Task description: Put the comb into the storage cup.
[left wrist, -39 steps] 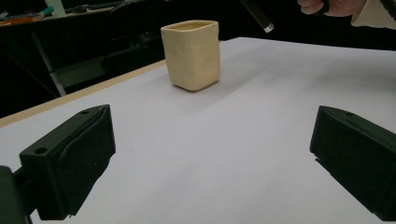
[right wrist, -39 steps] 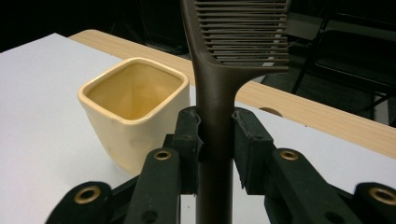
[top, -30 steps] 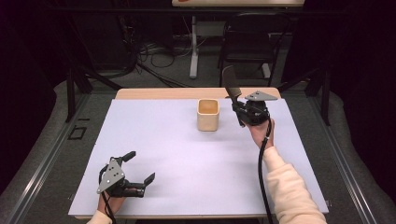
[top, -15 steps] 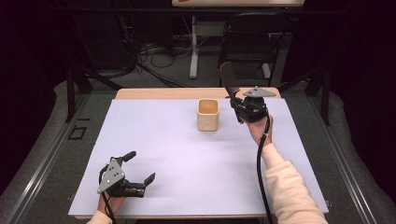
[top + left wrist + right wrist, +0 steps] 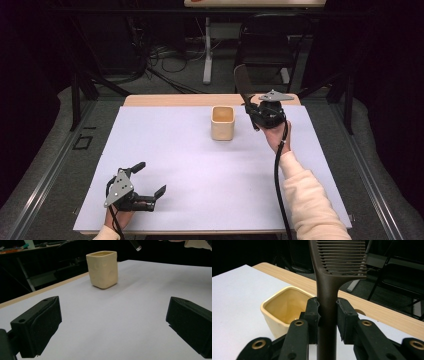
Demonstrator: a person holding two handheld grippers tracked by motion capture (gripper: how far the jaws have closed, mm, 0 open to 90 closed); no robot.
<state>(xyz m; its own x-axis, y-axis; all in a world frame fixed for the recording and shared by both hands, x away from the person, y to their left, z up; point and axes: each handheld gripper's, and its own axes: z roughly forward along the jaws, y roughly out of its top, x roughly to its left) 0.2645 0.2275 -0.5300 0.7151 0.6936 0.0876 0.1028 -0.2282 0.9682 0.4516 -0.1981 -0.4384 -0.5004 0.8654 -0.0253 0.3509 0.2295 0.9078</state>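
The right hand-held gripper [image 5: 251, 107] is clamped on the handle of a dark brown plastic comb [image 5: 329, 290], held upright just beside the cream square ceramic cup [image 5: 222, 122] on the white-covered bench [image 5: 200, 170]. The carry step seems in hand; next, the comb needs centring over the cup's mouth and lowering in. The left hand-held gripper [image 5: 150, 182] rests with jaws apart.

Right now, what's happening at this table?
A person works two handheld grippers over a white-covered table. The right gripper is shut on the handle of a dark brown comb, held upright with the teeth on top, just right of a cream square cup that stands empty. The left gripper rests open near the table's front edge, holding nothing. The comb is not yet in the cup.
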